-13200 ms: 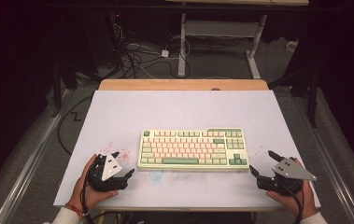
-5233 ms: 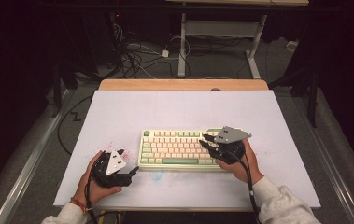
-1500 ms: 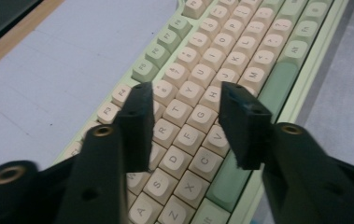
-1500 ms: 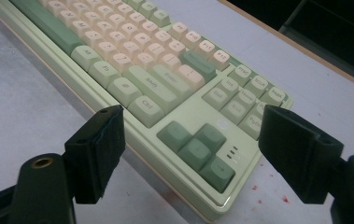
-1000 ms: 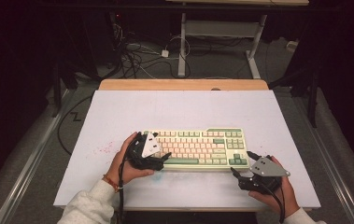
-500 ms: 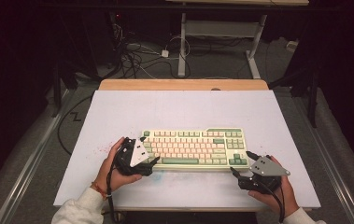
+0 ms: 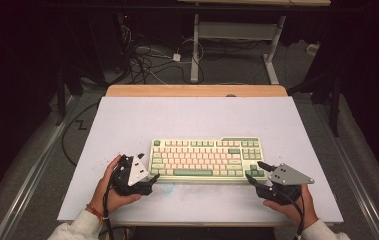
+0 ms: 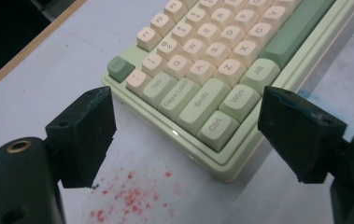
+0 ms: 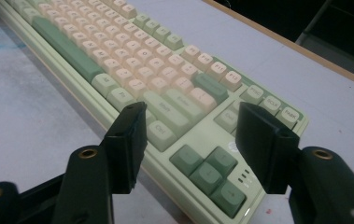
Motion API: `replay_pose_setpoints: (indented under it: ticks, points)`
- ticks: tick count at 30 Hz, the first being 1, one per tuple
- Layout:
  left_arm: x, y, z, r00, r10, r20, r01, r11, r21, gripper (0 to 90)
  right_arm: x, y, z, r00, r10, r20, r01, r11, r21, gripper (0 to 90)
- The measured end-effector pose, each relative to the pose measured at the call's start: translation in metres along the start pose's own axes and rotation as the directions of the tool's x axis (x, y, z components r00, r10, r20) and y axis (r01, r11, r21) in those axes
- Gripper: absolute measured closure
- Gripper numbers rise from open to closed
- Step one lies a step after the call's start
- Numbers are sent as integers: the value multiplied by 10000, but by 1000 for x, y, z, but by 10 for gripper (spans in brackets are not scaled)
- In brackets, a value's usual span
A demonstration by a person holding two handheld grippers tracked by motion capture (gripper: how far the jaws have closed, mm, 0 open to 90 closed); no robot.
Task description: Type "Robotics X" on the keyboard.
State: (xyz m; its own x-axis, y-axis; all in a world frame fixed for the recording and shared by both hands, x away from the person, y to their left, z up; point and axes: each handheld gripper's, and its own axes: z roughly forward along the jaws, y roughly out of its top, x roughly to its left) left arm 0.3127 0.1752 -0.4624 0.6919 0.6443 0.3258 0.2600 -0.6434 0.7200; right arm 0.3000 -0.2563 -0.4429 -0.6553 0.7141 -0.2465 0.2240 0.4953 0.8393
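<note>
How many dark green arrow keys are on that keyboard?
4: on the keyboard, a cluster at its near right corner, between the right gripper jaws, one above three.

Keyboard point(image 7: 207, 159) mid-table point(image 7: 187, 115), left hand-held gripper point(image 7: 152, 179) at its near-left corner, right hand-held gripper point(image 7: 253, 171) at its near-right.

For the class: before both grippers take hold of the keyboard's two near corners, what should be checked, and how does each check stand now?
1. Left gripper open around the keyboard near-left corner: ok, jaws wide, pads apart from the case.
2. Right gripper lined up on the near-right corner by the arrow keys: ok; its jaws have just been closing, the corner lies between them.
3. Right pads pressing the case: cannot tell.
4. Keyboard flat on the table: ok.
5. Space around the keyboard free of other things: ok.
6. Red specks under the left gripper: flat stains, no obstacle, ok.
</note>
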Motion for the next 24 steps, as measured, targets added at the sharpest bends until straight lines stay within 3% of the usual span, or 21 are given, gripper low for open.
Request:
replay_pose_setpoints:
  ticks: [6,17,24]
  points:
    - [0,-9,-2,10000,-90,-40,91,9997,245,180,-3,9,7,9999,100,-103,-99,9999,81,571]
    - [-2,-15,-2,9998,-195,9,194,9990,402,180,-7,26,28,9963,58,-857,-23,9992,406,872]
    - [-3,-16,0,9998,-209,42,207,9986,485,180,-8,41,49,9920,-94,-1256,168,9982,581,900]
